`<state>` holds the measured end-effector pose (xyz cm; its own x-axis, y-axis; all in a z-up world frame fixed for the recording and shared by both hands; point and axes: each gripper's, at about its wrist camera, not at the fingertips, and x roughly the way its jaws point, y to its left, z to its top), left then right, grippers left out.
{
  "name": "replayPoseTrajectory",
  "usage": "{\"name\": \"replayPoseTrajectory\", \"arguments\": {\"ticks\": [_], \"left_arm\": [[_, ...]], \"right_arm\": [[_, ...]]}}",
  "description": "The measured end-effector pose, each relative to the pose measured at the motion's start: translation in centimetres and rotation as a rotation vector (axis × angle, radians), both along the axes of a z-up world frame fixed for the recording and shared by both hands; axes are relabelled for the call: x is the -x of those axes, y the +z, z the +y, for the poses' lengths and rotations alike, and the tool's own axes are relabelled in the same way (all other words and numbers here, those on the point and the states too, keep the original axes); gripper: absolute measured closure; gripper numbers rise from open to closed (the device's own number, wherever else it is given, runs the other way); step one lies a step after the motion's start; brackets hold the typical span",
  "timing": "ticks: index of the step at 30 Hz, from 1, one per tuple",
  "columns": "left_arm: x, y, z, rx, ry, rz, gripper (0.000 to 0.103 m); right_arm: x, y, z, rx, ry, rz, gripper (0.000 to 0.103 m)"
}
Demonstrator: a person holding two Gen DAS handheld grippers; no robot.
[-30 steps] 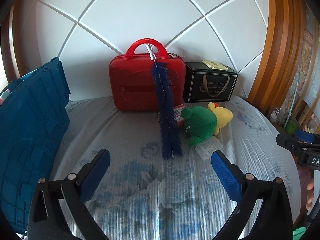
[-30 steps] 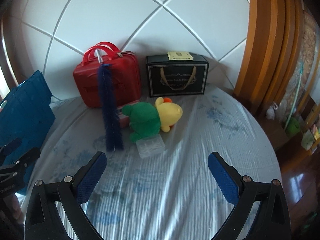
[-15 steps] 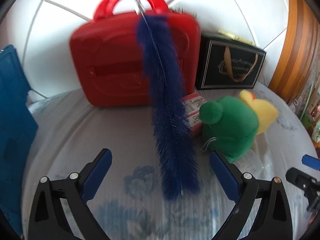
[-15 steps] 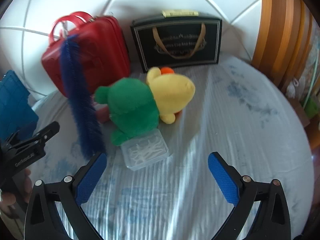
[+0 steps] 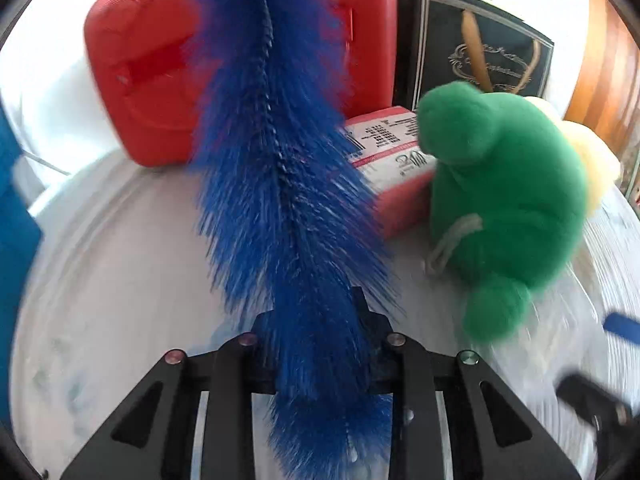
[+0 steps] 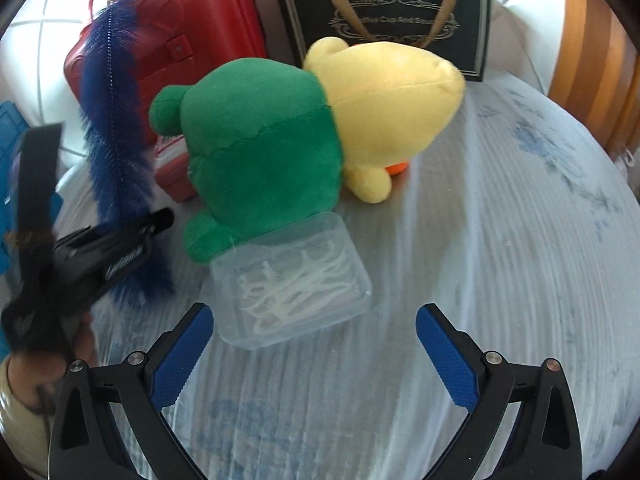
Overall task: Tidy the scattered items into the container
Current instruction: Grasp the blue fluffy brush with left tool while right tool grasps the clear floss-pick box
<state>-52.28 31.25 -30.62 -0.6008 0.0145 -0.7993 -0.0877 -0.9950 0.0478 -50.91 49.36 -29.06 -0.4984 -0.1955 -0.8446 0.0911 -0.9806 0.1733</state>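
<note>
Both claws had dropped from well above the bed to just over the clutter, and the items that looked small a second ago now filled each view. My left claw (image 5: 320, 344) was closing on the lower end of the blue bristle brush (image 5: 280, 160), its jaws drawn in from wide apart until the bristles were squeezed between them; the brush ran up from there and leaned on the red case (image 5: 132, 80). My right claw (image 6: 312, 344) hung with its jaws wide apart and nothing between them, just short of the clear plastic box (image 6: 292, 280) of white picks lying on the bed sheet (image 6: 500, 240). Touching that box's far edge lay the green and yellow plush toy (image 6: 280, 140), with a small red and white packet (image 5: 392, 152) wedged between the plush and the brush. Behind them stood the black gift box (image 6: 380, 12) against the padded headboard. At the left edge I could see a blue panel (image 6: 8, 136), which I took to be the container. As far as I could judge, nothing was in it yet: brush, clear box, plush and packet all remained to be carried over.
</note>
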Motion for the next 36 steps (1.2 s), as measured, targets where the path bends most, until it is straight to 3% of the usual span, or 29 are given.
{"name": "replayPoseTrajectory", "arguments": {"ticks": [8,12,13,14,16,17,20,24,25,29,32,33,36], "left_arm": [[-8.3,-1.2,-2.6,-0.013,0.008,-0.151,0.079],[-10.4,-0.8,-3.5,-0.024,0.014,-0.180,0.078],[-10.5,-0.4,-3.7,-0.021,0.026,-0.172,0.070],[-10.5,0.0,-3.8,-0.020,0.033,-0.159,0.053],[-10.3,1.2,-3.9,-0.018,0.054,-0.103,0.029],[-10.0,1.8,-4.0,-0.017,0.066,-0.070,0.024],[-8.2,2.3,-4.3,-0.021,0.088,-0.030,0.023],[-4.7,0.5,-5.2,-0.029,0.148,-0.055,0.023],[-4.2,0.1,-5.5,-0.038,0.158,-0.063,0.025],[-3.9,-1.2,-6.1,-0.047,0.178,-0.091,0.054],[-4.4,-1.0,-6.5,-0.042,0.183,-0.081,0.068],[-4.5,-0.8,-6.6,-0.039,0.181,-0.081,0.069],[-5.3,-0.6,-6.3,-0.029,0.172,-0.070,0.079]], "right_arm": [[0.3,-0.8,-1.4,-0.026,0.061,0.021,0.000],[-0.2,-1.1,-1.5,-0.013,0.063,0.006,0.000],[-0.3,-1.1,-1.6,-0.013,0.064,0.002,0.000],[-0.5,-1.1,-1.6,-0.013,0.065,0.000,0.000],[-0.7,-1.0,-1.8,-0.014,0.067,0.001,0.000],[-0.8,-1.0,-1.8,-0.016,0.068,0.001,0.000],[-0.6,-0.9,-2.1,-0.026,0.072,0.010,0.000],[0.1,-1.7,-2.6,-0.049,0.083,0.010,0.000],[0.2,-2.0,-2.6,-0.053,0.083,0.006,0.000],[0.4,-2.7,-3.0,-0.092,0.089,0.043,0.000],[0.9,-3.1,-2.5,-0.095,0.077,0.061,0.003],[1.0,-3.1,-2.3,-0.104,0.070,0.069,0.011],[1.4,-2.8,-1.7,-0.079,0.080,0.070,0.011]]}}
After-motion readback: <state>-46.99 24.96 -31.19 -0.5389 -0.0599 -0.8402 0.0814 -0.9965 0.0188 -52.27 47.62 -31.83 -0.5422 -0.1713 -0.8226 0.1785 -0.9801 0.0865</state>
